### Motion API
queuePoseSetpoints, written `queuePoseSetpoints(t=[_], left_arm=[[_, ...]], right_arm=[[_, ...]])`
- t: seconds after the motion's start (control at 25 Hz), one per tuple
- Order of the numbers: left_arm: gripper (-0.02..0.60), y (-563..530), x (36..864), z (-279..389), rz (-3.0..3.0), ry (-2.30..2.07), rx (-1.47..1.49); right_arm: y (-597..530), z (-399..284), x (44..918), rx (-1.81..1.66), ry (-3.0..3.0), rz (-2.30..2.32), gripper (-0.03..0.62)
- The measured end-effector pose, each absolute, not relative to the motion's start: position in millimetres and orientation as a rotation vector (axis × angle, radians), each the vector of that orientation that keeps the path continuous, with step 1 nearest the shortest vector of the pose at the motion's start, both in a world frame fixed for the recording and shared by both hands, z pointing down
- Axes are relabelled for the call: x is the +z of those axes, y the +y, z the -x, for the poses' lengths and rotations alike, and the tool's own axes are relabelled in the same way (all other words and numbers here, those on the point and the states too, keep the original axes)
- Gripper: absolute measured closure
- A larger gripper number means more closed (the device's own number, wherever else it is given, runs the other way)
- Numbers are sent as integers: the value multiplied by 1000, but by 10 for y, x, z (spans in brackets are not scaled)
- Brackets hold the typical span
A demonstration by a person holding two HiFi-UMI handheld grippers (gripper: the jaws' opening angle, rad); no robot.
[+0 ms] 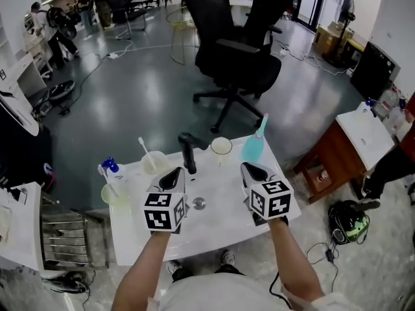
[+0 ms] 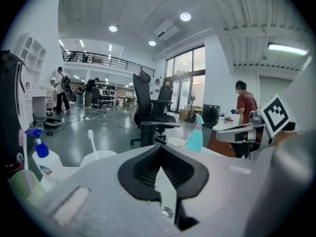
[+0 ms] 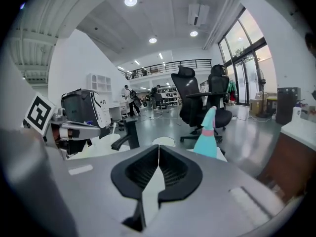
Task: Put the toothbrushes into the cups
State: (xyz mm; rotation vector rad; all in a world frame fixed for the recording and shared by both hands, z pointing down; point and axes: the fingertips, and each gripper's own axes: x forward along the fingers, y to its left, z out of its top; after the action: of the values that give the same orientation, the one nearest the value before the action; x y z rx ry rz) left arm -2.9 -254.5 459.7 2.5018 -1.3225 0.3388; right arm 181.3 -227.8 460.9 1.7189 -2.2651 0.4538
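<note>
Left gripper: held in the person's left hand, just left of the black faucet and nearer the person. Its jaws are closed together with nothing between them.
Right gripper: held in the right hand, right of the faucet and nearer the person. Its jaws meet tip to tip and hold nothing.
White table: carries the faucet near its far edge. A round metal drain lies on the near side of the faucet, between the two grippers.
White cup: just left of the faucet. A white toothbrush stands in it, leaning away to the left.
Green cup: well left of the faucet, at the table's left edge. A slim toothbrush handle rises from it.
Blue-capped spray bottle: left of the faucet, just beyond the green cup.
Pale round cup: just right of the faucet. Its open mouth shows only a pale inside.
Teal container: further right of the faucet, beyond the right gripper. It tapers up to a thin tip with a pink band. Whether that is a brush standing in a cup cannot be told.
</note>
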Motion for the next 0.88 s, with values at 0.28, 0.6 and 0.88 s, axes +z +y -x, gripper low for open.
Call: queuePoseSetpoints(t=[0.28,0.6,0.88], left_arm=[[578,-2520,4704,-553,-2533,-1232,372],[578,-2449,4789,-1128,-2563,-1137,399],[578,-2437,4850,-1415,-2574,-1089,401]], right_arm=[[-2104,-2403,4781,499,-2175,-1763,575],[-1917,-2944,4972,560,-2088,-1763,543],[-1828,-3191,5183,631,-2040,-1691,505]])
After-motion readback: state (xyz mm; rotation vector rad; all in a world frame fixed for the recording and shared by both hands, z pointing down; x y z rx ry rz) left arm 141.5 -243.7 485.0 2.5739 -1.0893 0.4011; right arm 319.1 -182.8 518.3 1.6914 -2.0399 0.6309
